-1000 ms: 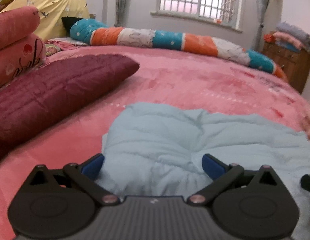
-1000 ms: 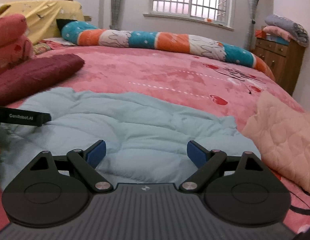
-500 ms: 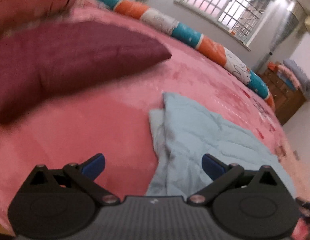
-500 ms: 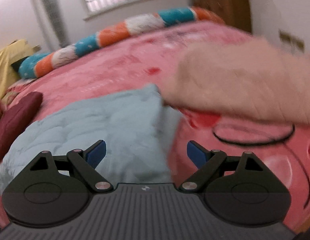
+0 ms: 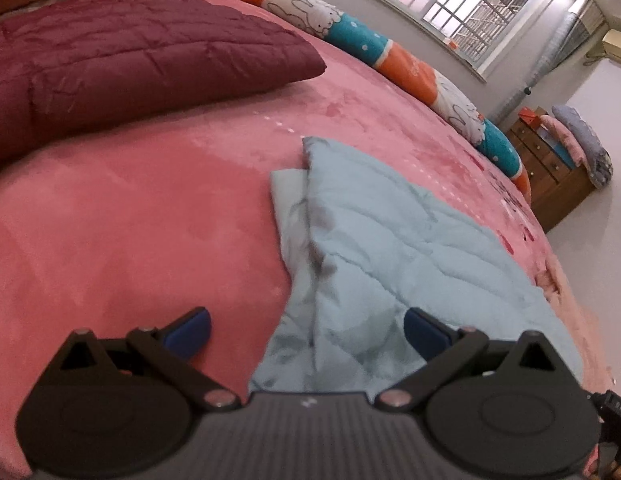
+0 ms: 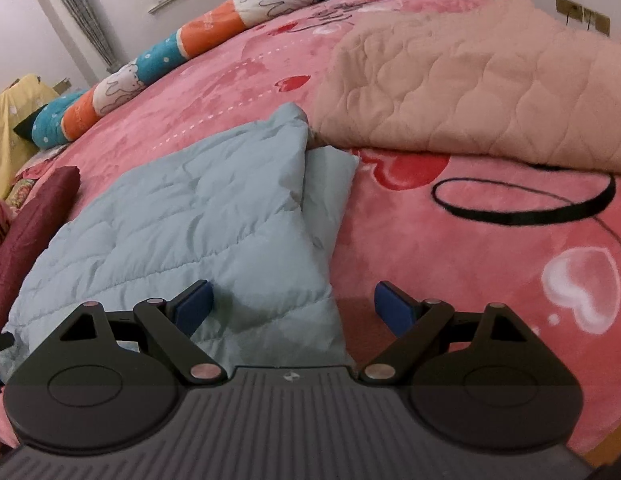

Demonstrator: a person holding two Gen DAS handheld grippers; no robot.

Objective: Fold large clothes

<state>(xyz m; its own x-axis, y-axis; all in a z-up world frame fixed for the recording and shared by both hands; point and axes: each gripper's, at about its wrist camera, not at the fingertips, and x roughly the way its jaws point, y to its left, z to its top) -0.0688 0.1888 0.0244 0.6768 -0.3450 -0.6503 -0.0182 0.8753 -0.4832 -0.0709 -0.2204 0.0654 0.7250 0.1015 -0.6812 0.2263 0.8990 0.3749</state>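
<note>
On the pink bed [image 5: 130,240] lies the pale blue quilted garment [image 5: 390,248], already doubled on itself, with a lower layer peeking out along both side edges. The left tongs [image 5: 306,330] stand spread over its left near corner, one finger above the bedspread and the other above the cloth, pinching nothing. The right tongs [image 6: 292,300] are likewise spread across the right near corner, empty. Both seem lined up for the next fold, so the step in hand looks like taking the two near corners. That calls for lowering and closing on all layers together, since the uneven edges could slip apart. Bare bedspread lies beyond the garment, but the maroon pillow [image 5: 130,56] is near on the left and the peach quilt [image 6: 470,80] touches the far right corner.
</note>
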